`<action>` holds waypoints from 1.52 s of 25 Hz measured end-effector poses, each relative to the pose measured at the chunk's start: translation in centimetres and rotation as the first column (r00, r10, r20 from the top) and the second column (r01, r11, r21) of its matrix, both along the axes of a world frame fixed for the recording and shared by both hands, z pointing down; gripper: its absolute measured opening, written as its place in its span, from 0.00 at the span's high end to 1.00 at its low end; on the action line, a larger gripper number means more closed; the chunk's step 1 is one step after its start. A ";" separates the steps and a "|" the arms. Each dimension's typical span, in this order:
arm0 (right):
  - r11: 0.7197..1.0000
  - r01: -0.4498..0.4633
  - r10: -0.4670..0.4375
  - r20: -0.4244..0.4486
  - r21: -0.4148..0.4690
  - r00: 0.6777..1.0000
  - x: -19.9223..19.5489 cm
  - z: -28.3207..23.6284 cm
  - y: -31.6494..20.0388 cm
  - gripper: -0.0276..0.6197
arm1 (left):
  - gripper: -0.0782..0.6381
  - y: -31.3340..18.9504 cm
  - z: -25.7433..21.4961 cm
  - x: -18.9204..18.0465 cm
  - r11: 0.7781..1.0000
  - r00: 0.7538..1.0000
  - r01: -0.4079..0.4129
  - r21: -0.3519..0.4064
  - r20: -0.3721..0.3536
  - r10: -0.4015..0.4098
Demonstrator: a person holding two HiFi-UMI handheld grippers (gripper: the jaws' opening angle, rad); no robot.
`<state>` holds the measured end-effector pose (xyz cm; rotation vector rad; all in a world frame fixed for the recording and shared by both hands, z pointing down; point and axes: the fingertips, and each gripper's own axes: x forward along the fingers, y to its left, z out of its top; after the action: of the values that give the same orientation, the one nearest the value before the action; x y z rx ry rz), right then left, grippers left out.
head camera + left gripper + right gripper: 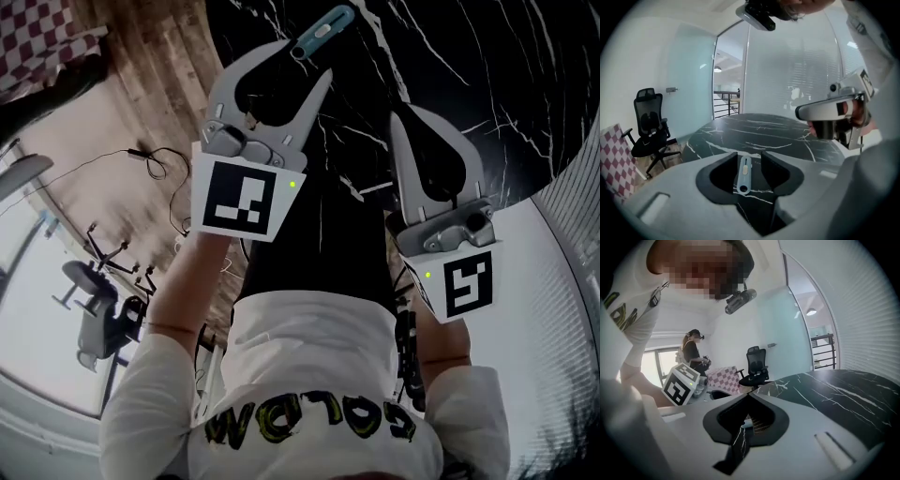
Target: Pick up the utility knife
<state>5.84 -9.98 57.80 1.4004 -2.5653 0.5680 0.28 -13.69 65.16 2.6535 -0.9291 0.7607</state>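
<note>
Left tool (750, 155) stands with its jaws spread wide and nothing pinched. The slim pale-blue plastic utility knife (744, 175) lies framed in the gap between them, flat on the black white-veined marble tabletop (754, 129). My right tool (749, 397) has its jaws pressed together, tips meeting, and it carries nothing. From the head view the knife (322, 30) sits just past the left tool's tips, not far in from the tabletop's left edge.

I judge the knife light and stiff, with a smooth shell that could skate on the polished stone. It lies low, so the pads will have to come right down to the surface. I would take it across its narrow width at mid-body, near the slider, well clear of the blade end.

I cannot tell whether the blade is out, or which end carries it; only a round hole shows at the end nearest the left tool. Whether those tips already touch the tabletop is also unclear. The right tool's view does not show the knife at all.
</note>
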 end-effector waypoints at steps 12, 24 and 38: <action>0.997 -0.016 0.019 0.039 -0.072 0.999 0.8 4.1 -0.1 0.95 | 0.65 -1.3 9.0 -0.1 0.993 0.983 -0.019 -0.118 0.181 0.040; 0.997 -0.015 0.019 0.046 -0.078 0.999 1.4 3.6 -0.1 0.95 | 0.70 -1.1 9.5 0.5 0.988 0.972 -0.059 -0.141 0.218 0.089; 0.999 0.017 -0.017 -0.014 0.039 1.000 2.4 -5.6 -0.1 0.95 | 0.70 -0.5 -3.3 1.8 0.997 1.000 -0.019 -0.078 0.016 0.020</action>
<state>8.24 -10.12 52.21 1.3885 -2.5885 0.5068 2.09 -14.16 61.84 2.5962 -0.8603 0.8083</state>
